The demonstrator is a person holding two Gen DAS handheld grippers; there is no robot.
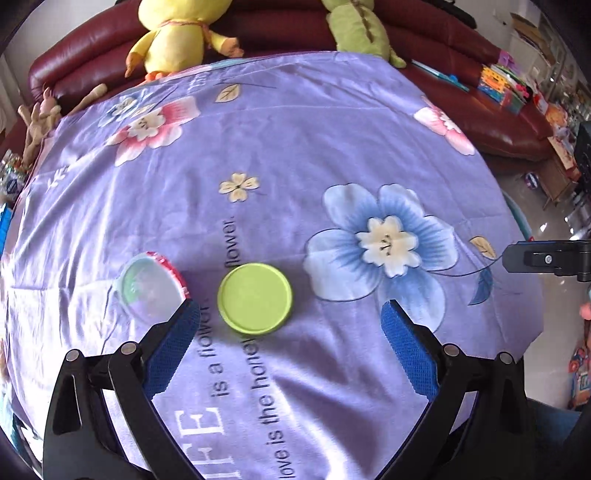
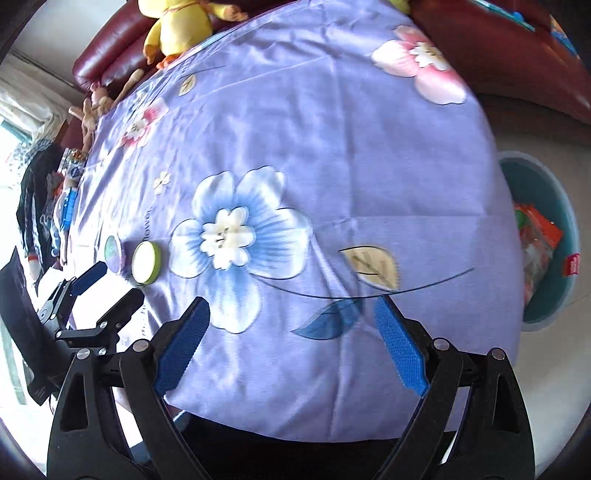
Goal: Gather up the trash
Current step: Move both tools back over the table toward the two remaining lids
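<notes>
Hovering over the purple worktop [image 1: 332,147], my left hand-held gripper [image 1: 290,314] gapes wide just short of the green lid [image 1: 255,298] and clear cup [image 1: 153,286]. My right hand-held gripper [image 2: 291,310] hangs spread and empty; the teal bin [image 2: 561,295] sits off the edge.

Tabletop [image 1: 332,140] under purple floral cloth mostly bare: wide free room across centre, far side and right half. Only obstacles on it: green round lid [image 1: 255,298] and clear plastic cup on its side [image 1: 151,286], close together but apart, near left part. Left tongs [image 1: 291,314] spread wide above cloth, left finger [image 1: 173,347] just beside cup, lid ahead between fingers. Right tongs [image 2: 291,317] spread wide over bare cloth, nothing between. Far edge blocked by yellow plush duck [image 1: 173,33] and green plush toy [image 1: 354,29] on red sofa [image 1: 461,48]. Teal bin [image 2: 565,236] with trash past right edge, top open.
</notes>
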